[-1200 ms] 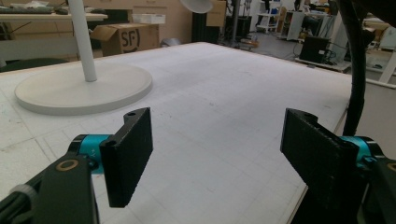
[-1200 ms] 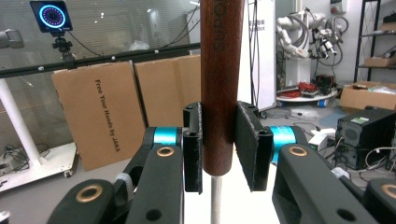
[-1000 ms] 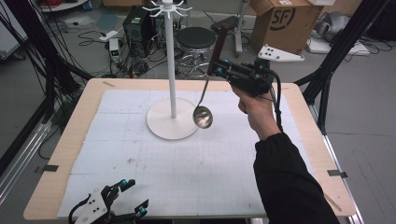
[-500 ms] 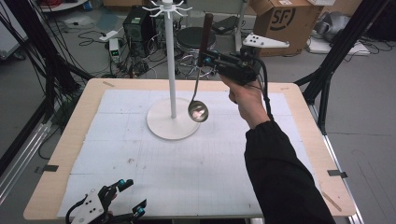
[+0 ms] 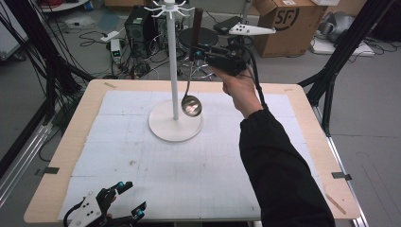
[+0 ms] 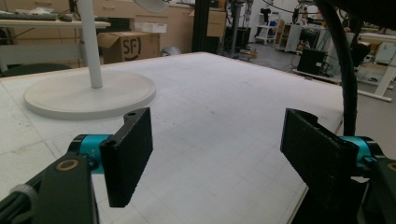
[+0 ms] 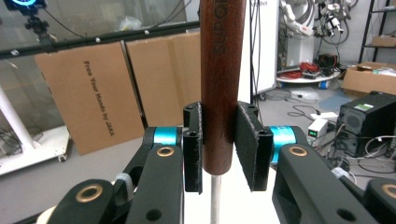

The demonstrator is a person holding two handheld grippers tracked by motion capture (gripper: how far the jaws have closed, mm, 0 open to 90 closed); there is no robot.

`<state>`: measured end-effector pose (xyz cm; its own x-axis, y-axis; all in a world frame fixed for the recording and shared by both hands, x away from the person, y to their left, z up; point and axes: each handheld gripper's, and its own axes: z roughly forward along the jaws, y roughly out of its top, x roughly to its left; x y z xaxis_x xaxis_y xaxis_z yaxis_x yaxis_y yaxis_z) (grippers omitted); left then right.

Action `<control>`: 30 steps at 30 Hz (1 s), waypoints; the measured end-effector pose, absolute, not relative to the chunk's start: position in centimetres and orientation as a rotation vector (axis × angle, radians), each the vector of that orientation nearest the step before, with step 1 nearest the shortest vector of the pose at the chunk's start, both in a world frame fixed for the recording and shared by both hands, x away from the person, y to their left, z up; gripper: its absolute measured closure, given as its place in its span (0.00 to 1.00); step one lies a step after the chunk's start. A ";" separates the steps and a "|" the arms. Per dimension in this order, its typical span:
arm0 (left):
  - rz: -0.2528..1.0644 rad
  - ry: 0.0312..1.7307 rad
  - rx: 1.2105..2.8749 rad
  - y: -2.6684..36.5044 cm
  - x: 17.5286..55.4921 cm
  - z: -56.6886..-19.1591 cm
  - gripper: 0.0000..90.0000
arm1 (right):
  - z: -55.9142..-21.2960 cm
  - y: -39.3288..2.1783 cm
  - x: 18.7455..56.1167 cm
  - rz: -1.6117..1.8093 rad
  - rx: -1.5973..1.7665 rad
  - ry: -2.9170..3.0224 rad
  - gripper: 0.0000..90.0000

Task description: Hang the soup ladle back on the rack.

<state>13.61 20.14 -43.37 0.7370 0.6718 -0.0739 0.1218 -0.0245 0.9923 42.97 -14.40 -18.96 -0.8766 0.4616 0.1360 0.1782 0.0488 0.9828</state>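
Note:
A ladle with a dark wooden handle [image 7: 222,70] and a steel bowl [image 5: 191,105] hangs upright from my right gripper [image 5: 196,51], which is shut on the handle [image 5: 197,21]. In the right gripper view both pads press the handle's lower end, with the thin steel stem below. The bowl hangs just right of the white stand's pole [image 5: 174,71], above its round base [image 5: 163,127]. The stand's hooks [image 5: 169,7] are at its top. My left gripper [image 5: 127,201] rests at the table's near left edge, open, with nothing between its jaws [image 6: 215,154].
The white mat [image 5: 189,175] covers the wooden table [image 5: 80,127]. Behind the table are a black stool [image 5: 198,35], a cardboard box [image 5: 279,19], cables and black frame legs [image 5: 331,80]. The person's dark sleeve [image 5: 279,175] crosses the mat's right side.
My right gripper has carried the ladle left and slightly up, bringing its bowl from right of the base to beside the stand's pole. The left gripper has stayed put.

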 end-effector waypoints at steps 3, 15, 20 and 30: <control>0.496 0.656 1.567 20.0 13.5 -43.3 0.29 | -19.0 -14.2 43.3 1.914 0.659 2.112 0.81; 0.475 0.667 1.543 20.3 13.7 -43.4 0.29 | -19.4 -13.6 44.1 1.907 0.671 2.125 0.81; 0.475 0.667 1.540 20.3 13.7 -43.3 0.29 | -19.0 -13.4 44.2 1.900 0.657 2.128 0.81; 0.476 0.665 1.536 20.4 13.6 -43.3 0.29 | -18.7 -12.9 44.6 1.888 0.666 2.139 0.81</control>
